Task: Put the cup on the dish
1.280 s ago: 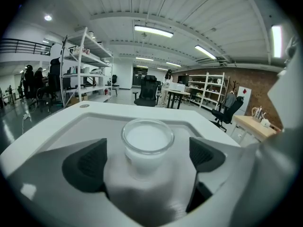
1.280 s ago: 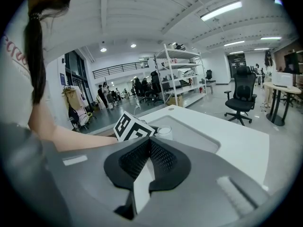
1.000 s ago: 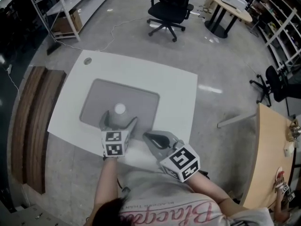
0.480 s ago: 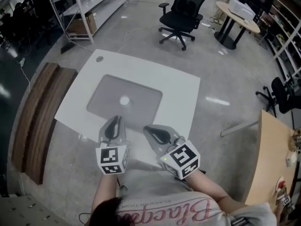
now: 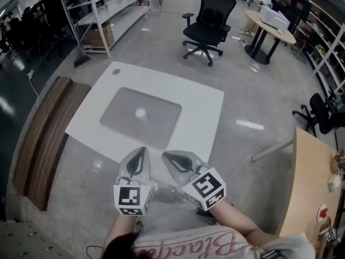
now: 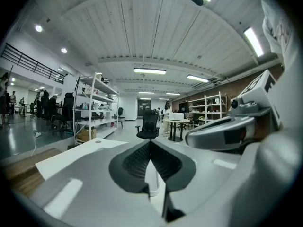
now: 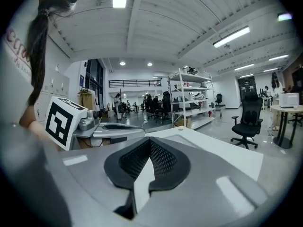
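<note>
A small white cup (image 5: pixel 140 113) stands alone on the grey mat (image 5: pixel 124 104) in the middle of the white table (image 5: pixel 199 107); I cannot make out a separate dish under it. Both grippers are held back off the table's near edge, close to the person's body. My left gripper (image 5: pixel 140 151) is shut and empty, its pads meeting at the tips (image 6: pixel 150 141). Just to its right my right gripper (image 5: pixel 165 155) is also shut on nothing (image 7: pixel 150 140). Each gripper shows at the side of the other's view.
A black office chair (image 5: pixel 207 18) stands beyond the table, with white shelving (image 5: pixel 102 9) at the far left and a round table (image 5: pixel 269 15) at the far right. Wooden boards (image 5: pixel 43 139) lie left of the table. A wooden desk (image 5: pixel 310 188) is at the right.
The left gripper, open around the cup a second ago, has let it go, drawn back toward the person off the table, and shut. The right gripper drew back slightly with it.
</note>
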Demonstrator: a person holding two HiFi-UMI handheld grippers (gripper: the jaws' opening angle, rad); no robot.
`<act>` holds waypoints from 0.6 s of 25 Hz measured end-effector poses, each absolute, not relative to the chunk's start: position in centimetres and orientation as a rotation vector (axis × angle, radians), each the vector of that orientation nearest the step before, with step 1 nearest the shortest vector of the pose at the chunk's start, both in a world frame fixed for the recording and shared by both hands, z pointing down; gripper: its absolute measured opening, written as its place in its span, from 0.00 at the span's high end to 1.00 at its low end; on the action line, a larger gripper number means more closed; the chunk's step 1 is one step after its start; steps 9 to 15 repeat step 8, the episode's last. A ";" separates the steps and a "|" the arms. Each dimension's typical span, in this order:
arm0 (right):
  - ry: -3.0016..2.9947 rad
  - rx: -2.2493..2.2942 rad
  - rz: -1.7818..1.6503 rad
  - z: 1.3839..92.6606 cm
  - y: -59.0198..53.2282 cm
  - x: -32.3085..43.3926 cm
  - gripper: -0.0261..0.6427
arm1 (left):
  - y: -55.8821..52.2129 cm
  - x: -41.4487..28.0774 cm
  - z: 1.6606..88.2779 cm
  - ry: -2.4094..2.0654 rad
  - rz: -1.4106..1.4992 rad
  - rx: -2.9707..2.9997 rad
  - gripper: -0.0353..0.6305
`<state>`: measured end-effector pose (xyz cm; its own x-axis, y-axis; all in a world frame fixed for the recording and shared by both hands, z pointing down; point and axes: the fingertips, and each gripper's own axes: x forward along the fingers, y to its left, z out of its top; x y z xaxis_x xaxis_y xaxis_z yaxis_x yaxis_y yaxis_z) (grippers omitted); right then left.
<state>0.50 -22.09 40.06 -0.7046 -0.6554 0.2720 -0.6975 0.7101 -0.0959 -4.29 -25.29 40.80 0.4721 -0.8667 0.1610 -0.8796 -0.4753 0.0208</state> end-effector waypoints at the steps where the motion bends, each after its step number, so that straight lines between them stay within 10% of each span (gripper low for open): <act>1: -2.705 1.090 0.272 40.0 -21.8 0.7 0.96 | -24.7 -3.9 40.7 -1.544 0.199 2.624 0.95; 15: -2.717 1.121 0.273 39.5 -19.0 1.4 0.96 | -21.1 -3.3 40.7 -1.522 0.225 2.656 0.95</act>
